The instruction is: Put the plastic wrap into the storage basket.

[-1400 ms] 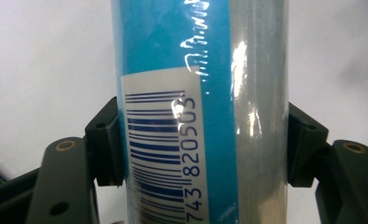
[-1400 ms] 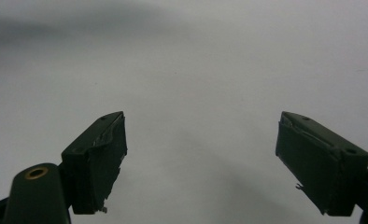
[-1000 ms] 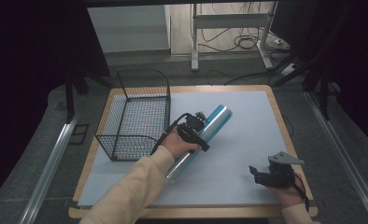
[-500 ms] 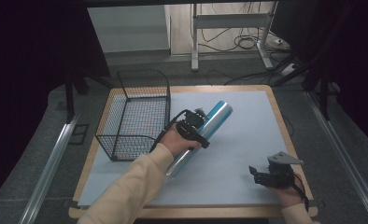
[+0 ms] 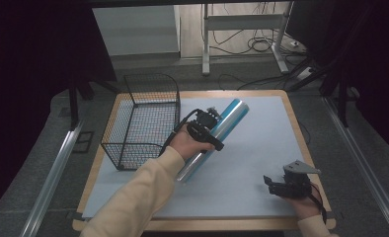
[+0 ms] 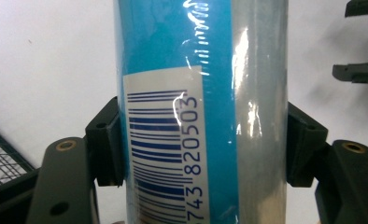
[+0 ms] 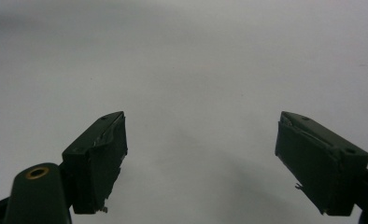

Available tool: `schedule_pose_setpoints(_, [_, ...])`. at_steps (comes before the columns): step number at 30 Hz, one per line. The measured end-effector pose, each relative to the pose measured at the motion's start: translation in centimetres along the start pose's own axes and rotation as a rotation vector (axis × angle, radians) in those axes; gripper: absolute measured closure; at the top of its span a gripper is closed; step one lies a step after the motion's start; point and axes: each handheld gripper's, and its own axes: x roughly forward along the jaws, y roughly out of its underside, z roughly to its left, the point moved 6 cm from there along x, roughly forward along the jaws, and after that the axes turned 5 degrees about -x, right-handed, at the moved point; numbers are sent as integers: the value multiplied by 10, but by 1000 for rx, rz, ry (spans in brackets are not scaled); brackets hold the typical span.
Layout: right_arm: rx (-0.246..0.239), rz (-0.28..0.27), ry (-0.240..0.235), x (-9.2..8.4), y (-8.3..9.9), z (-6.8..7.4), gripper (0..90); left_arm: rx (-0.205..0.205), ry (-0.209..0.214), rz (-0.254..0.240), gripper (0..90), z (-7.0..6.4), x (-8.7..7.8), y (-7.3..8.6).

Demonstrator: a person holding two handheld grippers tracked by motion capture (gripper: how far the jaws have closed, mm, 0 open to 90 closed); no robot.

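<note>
I'm clamping my left gripper around the middle of the blue roll – lying slantwise on the table just beside the wire basket – while my right gripper is resting wide open, holding nothing, near the front edge.

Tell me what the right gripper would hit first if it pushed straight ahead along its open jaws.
Probably nothing soon: the right gripper looks out over bare pale mat. In the high view it points left, so the roll might lie farther on.
</note>
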Motion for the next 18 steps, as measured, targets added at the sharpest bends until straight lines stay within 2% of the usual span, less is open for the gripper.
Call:
schedule_pose_setpoints(10, [-1, 2, -2, 0, 0, 0, 171, 7, -18, -36, 319, -1, -21, -16])
schedule_pose_setpoints(16, [-1, 2, -2, 0, 0, 0, 171, -7, -24, -64, 318, 6, -35, -24])
schedule_pose_setpoints(18, [2, 0, -1, 0, 0, 0, 171, -10, -42, -66, 319, 9, -39, -26])
